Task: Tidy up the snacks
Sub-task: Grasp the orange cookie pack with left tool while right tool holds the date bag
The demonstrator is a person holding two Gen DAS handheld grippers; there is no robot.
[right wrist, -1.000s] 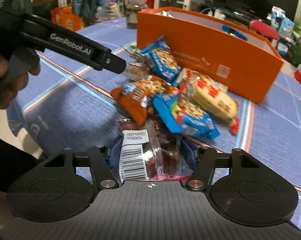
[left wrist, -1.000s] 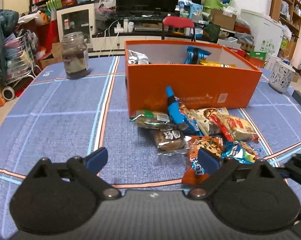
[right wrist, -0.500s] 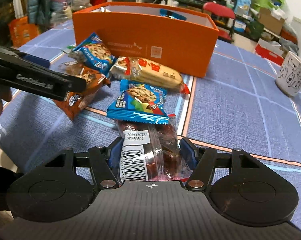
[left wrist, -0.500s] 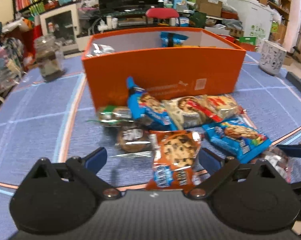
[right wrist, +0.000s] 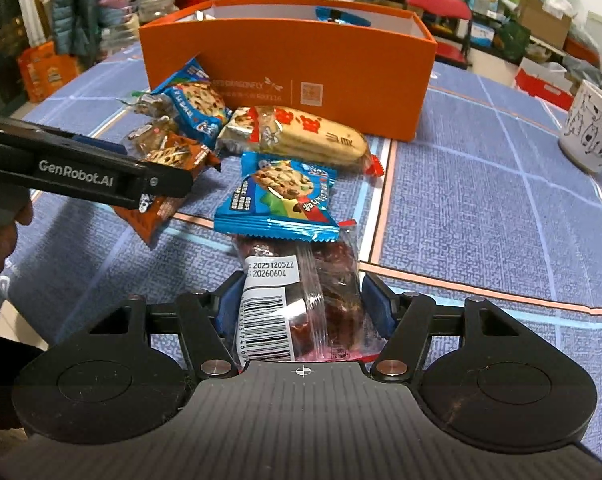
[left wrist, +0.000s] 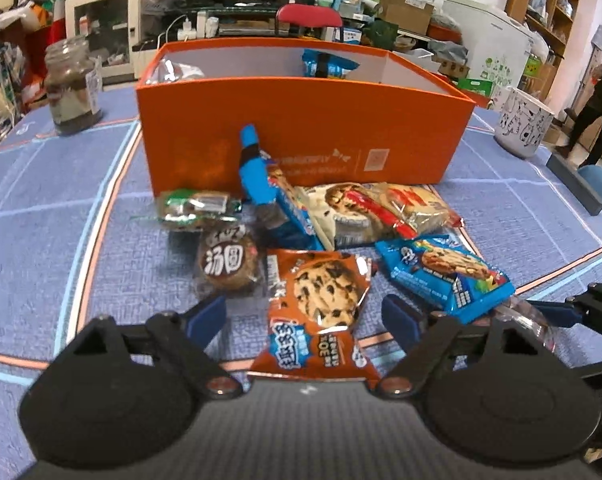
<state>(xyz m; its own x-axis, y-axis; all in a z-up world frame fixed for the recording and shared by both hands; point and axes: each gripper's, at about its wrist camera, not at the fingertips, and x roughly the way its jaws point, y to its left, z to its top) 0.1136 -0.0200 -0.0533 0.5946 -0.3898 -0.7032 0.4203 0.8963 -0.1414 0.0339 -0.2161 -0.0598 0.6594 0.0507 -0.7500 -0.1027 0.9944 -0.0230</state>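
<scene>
An orange box [left wrist: 301, 128] stands on the blue tablecloth with a few snacks inside; it also shows in the right wrist view [right wrist: 285, 68]. Several snack packs lie in front of it. My left gripper [left wrist: 304, 316] is open, its jaws on either side of an orange-brown cookie pack [left wrist: 321, 308]. My right gripper [right wrist: 303, 310] is shut on a clear pack of dark red snack [right wrist: 297, 304] with a barcode label, low over the table. A blue cookie pack [right wrist: 281, 196] lies just ahead of it. The left gripper's finger [right wrist: 85, 172] shows at the left.
A glass jar [left wrist: 71, 84] stands at the back left. A white patterned cup [left wrist: 523, 124] stands at the right, also in the right wrist view [right wrist: 589, 128]. A round brown cake [left wrist: 227, 260], a green pack [left wrist: 197, 208] and a long red-and-beige pack [left wrist: 381, 208] lie by the box.
My left gripper has moved closer over the orange-brown cookie pack, which now lies between its jaws. My right gripper has kept its hold on the clear pack and swung to face the box.
</scene>
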